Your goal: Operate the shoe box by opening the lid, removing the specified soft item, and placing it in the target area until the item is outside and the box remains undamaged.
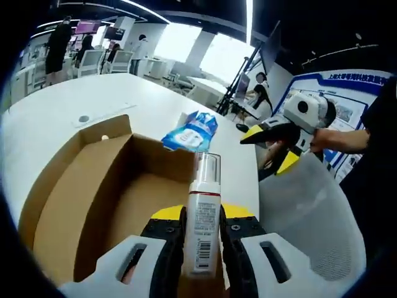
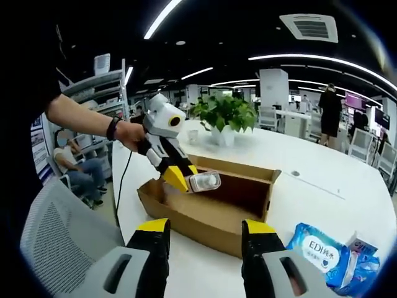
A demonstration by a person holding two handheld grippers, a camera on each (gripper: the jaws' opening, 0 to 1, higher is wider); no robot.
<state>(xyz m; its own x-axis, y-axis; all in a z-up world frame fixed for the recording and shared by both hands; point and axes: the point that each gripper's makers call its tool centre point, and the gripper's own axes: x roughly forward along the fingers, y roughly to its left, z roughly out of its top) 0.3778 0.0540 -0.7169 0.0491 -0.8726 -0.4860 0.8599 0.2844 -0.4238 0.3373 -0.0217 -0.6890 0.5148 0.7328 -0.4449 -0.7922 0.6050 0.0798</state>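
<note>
The left gripper (image 1: 201,233) is clamped on a white pump bottle (image 1: 203,217), its jaws pressed against both sides of the bottle just below the clear cap. In the right gripper view the same gripper (image 2: 180,177) hangs over the open cardboard box (image 2: 211,198), held by a hand (image 2: 127,133), with the bottle (image 2: 203,181) lying roughly level between its yellow tips, above the box's near-left end.

The box (image 1: 93,198) sits on a white table (image 1: 68,105), lid flap folded back; its inside looks bare brown cardboard, though the gripper hides part of the floor. Just beyond the box's far corner, near the table's edge, lies a blue soft pack of wipes (image 1: 192,131). In the right gripper view that pack (image 2: 322,253) rests on the table (image 2: 322,161) beside the box's right end, outside it, with what may be a second blue packet touching it at the far right; the blur there makes this uncertain.

The right gripper (image 2: 205,239) has its jaws spread wide with nothing between them, hovering off the box's near long side. In the left gripper view it (image 1: 273,146) hangs off the table's edge, above a grey mesh chair back (image 1: 310,217). A potted plant (image 2: 223,118) stands on the table behind the box.
</note>
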